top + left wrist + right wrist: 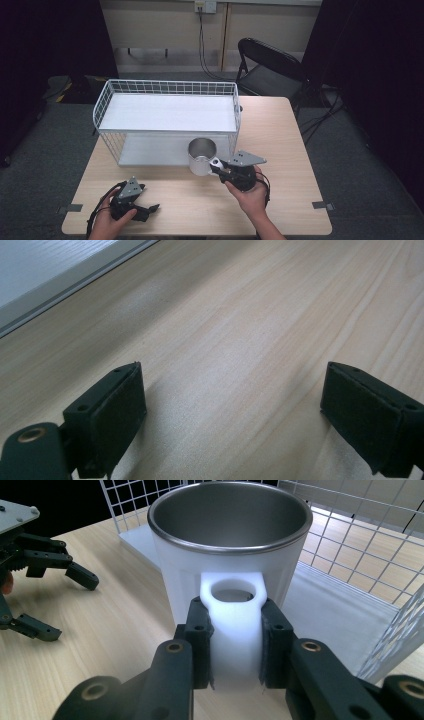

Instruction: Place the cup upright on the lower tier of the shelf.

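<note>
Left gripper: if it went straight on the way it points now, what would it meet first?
Probably nothing soon. The left gripper is open and low over the bare table. In the high view it points right, towards the table's front edge, clear of the cup. Depth is uncertain.

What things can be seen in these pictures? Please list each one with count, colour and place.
cup: one, white with a metal inside and a white handle, upright on the table in front of the rack.
wire rack: one, white, two shelves, at the far middle of the table.
table: one, light wood.
folding chair: one, black, behind the table.
cables: dark, hanging from a wall socket at the back.
left gripper: one, black, jaws open, low over the table near the left front.
right gripper: one, black, shut on the cup handle.
hands: two, each holding a gripper.
</note>
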The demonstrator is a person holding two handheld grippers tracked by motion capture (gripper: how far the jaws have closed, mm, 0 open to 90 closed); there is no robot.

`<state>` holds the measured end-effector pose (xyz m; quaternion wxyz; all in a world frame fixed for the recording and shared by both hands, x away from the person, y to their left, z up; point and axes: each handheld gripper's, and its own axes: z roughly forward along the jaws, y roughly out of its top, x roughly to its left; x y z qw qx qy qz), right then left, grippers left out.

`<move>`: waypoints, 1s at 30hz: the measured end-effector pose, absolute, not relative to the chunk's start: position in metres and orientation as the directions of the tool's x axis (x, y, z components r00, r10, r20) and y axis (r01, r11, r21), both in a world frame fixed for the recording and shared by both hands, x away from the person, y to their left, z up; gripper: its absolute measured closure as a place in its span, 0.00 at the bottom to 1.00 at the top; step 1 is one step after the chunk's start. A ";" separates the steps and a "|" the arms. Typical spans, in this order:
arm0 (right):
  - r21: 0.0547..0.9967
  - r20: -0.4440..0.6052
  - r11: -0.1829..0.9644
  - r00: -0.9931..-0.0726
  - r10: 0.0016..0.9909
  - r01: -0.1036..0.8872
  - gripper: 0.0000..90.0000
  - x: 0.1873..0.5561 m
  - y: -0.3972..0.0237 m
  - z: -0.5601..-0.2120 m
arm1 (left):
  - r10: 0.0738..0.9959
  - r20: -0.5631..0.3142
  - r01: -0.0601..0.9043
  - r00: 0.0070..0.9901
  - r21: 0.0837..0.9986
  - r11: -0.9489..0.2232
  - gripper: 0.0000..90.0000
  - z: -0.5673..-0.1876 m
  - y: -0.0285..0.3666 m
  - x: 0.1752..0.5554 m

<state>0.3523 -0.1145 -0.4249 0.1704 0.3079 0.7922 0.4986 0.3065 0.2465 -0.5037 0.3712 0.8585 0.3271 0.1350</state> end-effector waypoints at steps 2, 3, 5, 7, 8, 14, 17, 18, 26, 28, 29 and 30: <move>0.894 0.034 0.315 -0.749 0.661 0.318 0.80 0.354 -0.116 -0.424 | 0.662 -0.011 0.461 0.750 0.726 -0.511 0.11 -0.504 0.246 0.306; 0.894 0.034 0.314 -0.748 0.663 0.319 0.80 0.354 -0.116 -0.424 | 0.662 -0.011 0.461 0.750 0.726 -0.511 0.11 -0.504 0.246 0.306; 0.894 0.033 0.313 -0.745 0.667 0.320 0.80 0.355 -0.116 -0.424 | 0.662 -0.011 0.462 0.750 0.725 -0.511 0.11 -0.504 0.246 0.306; 0.893 0.033 0.314 -0.743 0.669 0.322 0.80 0.357 -0.116 -0.425 | 0.662 -0.011 0.462 0.750 0.725 -0.511 0.11 -0.504 0.246 0.306; 0.893 0.030 0.315 -0.742 0.670 0.321 0.80 0.357 -0.116 -0.425 | 0.662 -0.011 0.461 0.750 0.726 -0.511 0.11 -0.504 0.246 0.306; 0.896 0.028 0.311 -0.739 0.673 0.317 0.80 0.360 -0.113 -0.423 | 0.662 -0.012 0.462 0.750 0.726 -0.510 0.11 -0.504 0.246 0.306; 0.897 0.025 0.312 -0.738 0.674 0.315 0.80 0.363 -0.110 -0.421 | 0.662 -0.011 0.462 0.750 0.725 -0.511 0.11 -0.504 0.246 0.306; 0.896 0.023 0.314 -0.738 0.675 0.315 0.80 0.363 -0.109 -0.421 | 0.662 -0.011 0.462 0.750 0.725 -0.511 0.11 -0.504 0.246 0.306; 0.889 0.005 0.334 -0.738 0.675 0.312 0.80 0.368 -0.103 -0.426 | 0.662 -0.011 0.462 0.750 0.725 -0.511 0.11 -0.504 0.246 0.306; 0.891 0.014 0.324 -0.735 0.678 0.317 0.80 0.369 -0.103 -0.427 | 0.661 -0.011 0.462 0.750 0.725 -0.511 0.11 -0.504 0.246 0.306; 0.890 0.016 0.324 -0.734 0.679 0.319 0.80 0.370 -0.102 -0.427 | 0.661 -0.011 0.461 0.751 0.725 -0.512 0.11 -0.504 0.246 0.306; 0.890 0.017 0.323 -0.732 0.681 0.322 0.80 0.370 -0.101 -0.428 | 0.661 -0.011 0.461 0.751 0.725 -0.512 0.11 -0.504 0.246 0.306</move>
